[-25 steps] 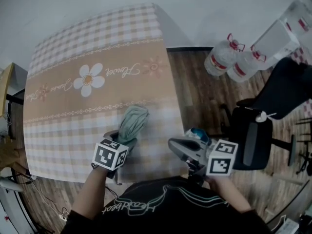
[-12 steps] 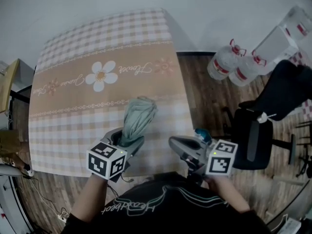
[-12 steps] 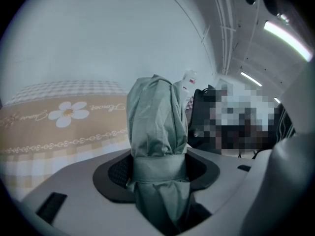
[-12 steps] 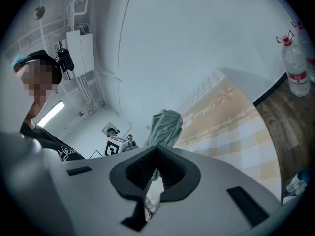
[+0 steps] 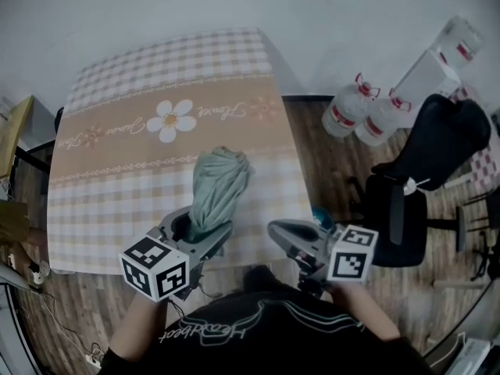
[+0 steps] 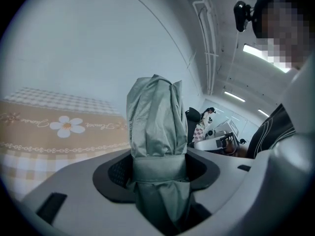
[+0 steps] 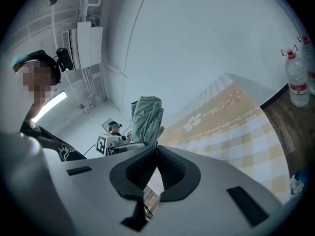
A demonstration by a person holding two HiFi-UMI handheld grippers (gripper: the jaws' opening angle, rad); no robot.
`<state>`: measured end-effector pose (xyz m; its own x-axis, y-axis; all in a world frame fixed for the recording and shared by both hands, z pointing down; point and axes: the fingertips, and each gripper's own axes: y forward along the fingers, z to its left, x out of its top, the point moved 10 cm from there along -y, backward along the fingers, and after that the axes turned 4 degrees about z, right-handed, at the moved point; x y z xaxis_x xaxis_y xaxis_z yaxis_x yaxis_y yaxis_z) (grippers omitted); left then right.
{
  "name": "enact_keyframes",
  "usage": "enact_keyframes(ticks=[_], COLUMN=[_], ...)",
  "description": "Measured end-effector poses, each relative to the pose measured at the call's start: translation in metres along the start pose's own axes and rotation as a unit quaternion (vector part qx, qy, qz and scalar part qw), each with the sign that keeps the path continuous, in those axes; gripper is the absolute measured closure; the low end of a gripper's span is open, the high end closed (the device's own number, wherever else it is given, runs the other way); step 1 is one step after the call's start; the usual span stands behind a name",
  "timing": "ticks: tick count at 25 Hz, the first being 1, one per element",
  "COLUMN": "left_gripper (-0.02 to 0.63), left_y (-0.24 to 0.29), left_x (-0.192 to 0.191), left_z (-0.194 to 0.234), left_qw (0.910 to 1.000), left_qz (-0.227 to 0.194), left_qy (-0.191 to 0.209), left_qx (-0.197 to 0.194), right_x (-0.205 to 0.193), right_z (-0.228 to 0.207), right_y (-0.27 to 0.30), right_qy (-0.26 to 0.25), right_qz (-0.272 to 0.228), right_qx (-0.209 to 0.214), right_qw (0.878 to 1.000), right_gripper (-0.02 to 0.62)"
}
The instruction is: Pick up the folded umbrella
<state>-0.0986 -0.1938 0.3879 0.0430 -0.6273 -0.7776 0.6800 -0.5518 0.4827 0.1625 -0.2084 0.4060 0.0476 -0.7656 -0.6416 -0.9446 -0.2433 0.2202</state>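
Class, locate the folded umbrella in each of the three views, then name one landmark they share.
Head view: folded umbrella, lower centre, in the left gripper.
Left gripper view: umbrella dead centre, clamped between the jaws.
Right gripper view: umbrella left of centre, above the jaws.
Shared landmark: white flower on the tablecloth.

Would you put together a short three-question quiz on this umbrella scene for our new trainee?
1. True or false: the folded umbrella lies flat on the tablecloth.
2. Which gripper grips the umbrella? A. left gripper B. right gripper C. both
3. Fill in: the tablecloth's tan band shows a white ____.
Key: 1 false, it is held up off the cloth, tip raised. 2 A; the right gripper's jaws are together and empty. 3 flower.
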Motion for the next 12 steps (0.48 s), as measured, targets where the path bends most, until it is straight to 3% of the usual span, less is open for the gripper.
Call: enact_keyframes(ticks=[12], left_gripper=[0.351], left_y=[-0.084], left_x=[-0.017], left_z=[-0.05], left_qw=[0.9973], left_qz=[-0.071], left_qy=[0.009], left_qx=[-0.016], right_x=[-0.02], right_z=[0.087], right_y=[-0.012], right_qy=[-0.063], right_qz=[-0.027], right_qx=[0.002], right_qw=[0.998], right_gripper=[0.584])
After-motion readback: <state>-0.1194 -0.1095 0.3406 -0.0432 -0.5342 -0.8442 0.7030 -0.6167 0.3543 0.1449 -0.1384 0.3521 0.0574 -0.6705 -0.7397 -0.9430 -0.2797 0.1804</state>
